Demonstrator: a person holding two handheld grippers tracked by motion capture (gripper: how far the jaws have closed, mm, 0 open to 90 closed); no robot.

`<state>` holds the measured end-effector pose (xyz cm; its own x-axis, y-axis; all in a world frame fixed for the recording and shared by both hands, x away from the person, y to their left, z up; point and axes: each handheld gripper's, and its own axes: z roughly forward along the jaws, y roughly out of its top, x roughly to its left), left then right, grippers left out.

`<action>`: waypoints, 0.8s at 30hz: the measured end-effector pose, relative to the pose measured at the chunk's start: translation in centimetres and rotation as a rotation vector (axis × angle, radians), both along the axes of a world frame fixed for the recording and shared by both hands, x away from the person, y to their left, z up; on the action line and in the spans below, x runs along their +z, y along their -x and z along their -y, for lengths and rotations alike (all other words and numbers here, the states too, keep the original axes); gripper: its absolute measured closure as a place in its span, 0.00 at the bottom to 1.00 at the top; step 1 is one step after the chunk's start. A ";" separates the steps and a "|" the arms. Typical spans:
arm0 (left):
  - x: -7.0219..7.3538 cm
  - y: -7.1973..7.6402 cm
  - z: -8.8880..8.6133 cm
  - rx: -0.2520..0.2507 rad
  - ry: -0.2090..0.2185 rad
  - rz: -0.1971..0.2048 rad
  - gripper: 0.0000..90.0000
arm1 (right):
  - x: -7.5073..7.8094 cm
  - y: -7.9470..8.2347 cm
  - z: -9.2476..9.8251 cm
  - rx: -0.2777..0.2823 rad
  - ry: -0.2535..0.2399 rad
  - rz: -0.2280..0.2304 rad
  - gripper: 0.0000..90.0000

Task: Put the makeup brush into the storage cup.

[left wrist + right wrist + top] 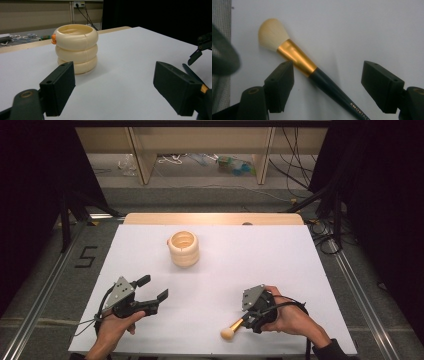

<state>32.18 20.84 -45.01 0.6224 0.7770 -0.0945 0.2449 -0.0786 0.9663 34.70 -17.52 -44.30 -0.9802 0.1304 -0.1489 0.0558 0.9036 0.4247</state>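
The right gripper [244,321] hangs low over the near edge of the white table [220,270], jaws spread and gripping nothing. Between them lies a makeup brush [312,72], dark handle running back under the gripper, gold ferrule and pale bristles beyond the tips. The left gripper [152,289] is well off to its side, likewise released and empty. Ahead of it stands a cream ringed holder [183,248].
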 end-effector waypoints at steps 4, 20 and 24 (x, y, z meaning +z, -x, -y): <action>0.0 0.0 -0.1 0.005 0.003 -0.006 0.20 | -0.3 -0.2 -0.4 0.017 0.037 -0.021 0.33; -0.1 -0.1 -0.1 0.000 -0.009 -0.002 0.20 | -1.4 -0.8 -1.4 0.084 0.138 -0.041 0.41; -0.2 0.0 0.0 0.003 -0.009 -0.009 0.20 | -1.6 -0.9 -1.5 0.093 0.153 -0.061 0.46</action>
<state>32.18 20.83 -45.18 0.6192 0.7797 -0.0928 0.2537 -0.0869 0.9634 35.64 -16.01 -45.94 -0.9948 0.0193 -0.0999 -0.0095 0.9599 0.2800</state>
